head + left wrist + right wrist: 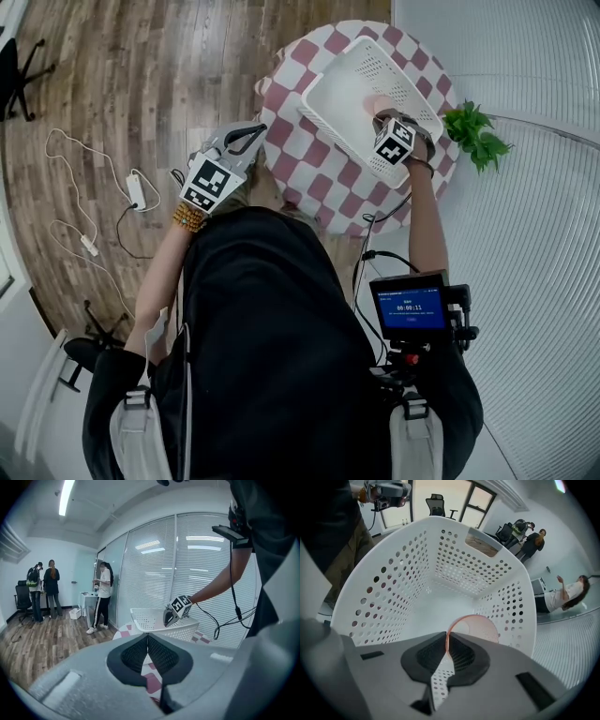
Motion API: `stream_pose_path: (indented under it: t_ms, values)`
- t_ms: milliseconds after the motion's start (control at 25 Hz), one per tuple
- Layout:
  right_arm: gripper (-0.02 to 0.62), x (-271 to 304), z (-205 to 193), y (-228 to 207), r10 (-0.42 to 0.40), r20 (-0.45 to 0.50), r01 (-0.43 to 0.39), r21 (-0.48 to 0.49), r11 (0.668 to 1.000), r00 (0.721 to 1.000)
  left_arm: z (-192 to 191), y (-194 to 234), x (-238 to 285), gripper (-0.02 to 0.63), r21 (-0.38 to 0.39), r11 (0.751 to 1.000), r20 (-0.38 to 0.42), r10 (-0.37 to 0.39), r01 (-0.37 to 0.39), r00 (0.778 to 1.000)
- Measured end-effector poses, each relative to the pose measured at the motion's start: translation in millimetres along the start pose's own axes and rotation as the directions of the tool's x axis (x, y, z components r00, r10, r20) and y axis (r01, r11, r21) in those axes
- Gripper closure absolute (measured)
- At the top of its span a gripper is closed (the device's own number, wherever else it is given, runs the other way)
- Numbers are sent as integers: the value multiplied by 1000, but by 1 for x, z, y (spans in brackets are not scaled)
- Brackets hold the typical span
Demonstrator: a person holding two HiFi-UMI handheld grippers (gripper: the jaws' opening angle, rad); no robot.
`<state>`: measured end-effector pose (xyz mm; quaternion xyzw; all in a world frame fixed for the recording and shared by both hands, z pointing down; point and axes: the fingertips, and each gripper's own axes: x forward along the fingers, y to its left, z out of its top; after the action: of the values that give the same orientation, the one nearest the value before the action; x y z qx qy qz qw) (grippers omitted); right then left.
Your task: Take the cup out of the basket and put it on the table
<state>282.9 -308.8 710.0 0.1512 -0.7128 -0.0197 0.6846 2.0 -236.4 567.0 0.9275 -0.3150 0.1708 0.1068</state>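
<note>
A white perforated basket (328, 103) stands on the round table (309, 178) with its red-and-white checked cloth. My right gripper (386, 114) points steeply down into the basket. Its jaws are shut on the rim of a pale pink cup (476, 627), which hangs inside the basket (393, 597) above its floor; in the head view the cup (378, 101) shows only partly. My left gripper (246, 141) is held off the table's left edge, shut and empty. In the left gripper view its closed jaws (147, 637) face the basket (154, 620) and the right gripper's marker cube (180, 605).
A green plant (476, 133) sits by the table's right side, next to white blinds. Cables and a power strip (136, 190) lie on the wooden floor at left. Several people stand across the room (103, 597). A small screen (410, 305) hangs on my chest rig.
</note>
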Motion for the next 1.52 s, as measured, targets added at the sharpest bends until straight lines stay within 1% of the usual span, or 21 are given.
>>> stream_pose_path:
  t_ms: [520,840,1240,1520]
  values:
    - [571,-30,6,-3,-87,56,85,38,996,995,7,-17,7,600,39,998,-5,-53,53,999]
    - [571,-49,9,-4,-141,94,133,84,988,986,8,-32,11,600,65,993,-11,-93,94,996]
    - [572,-75,13,-3,-202,151,179,154,972,968,12,-38,16,600,86,989,-14,-122,123,992]
    - [572,-93,22,-8,-257,210,209,223,952,943,13,-40,21,600,93,986,-21,-135,136,991]
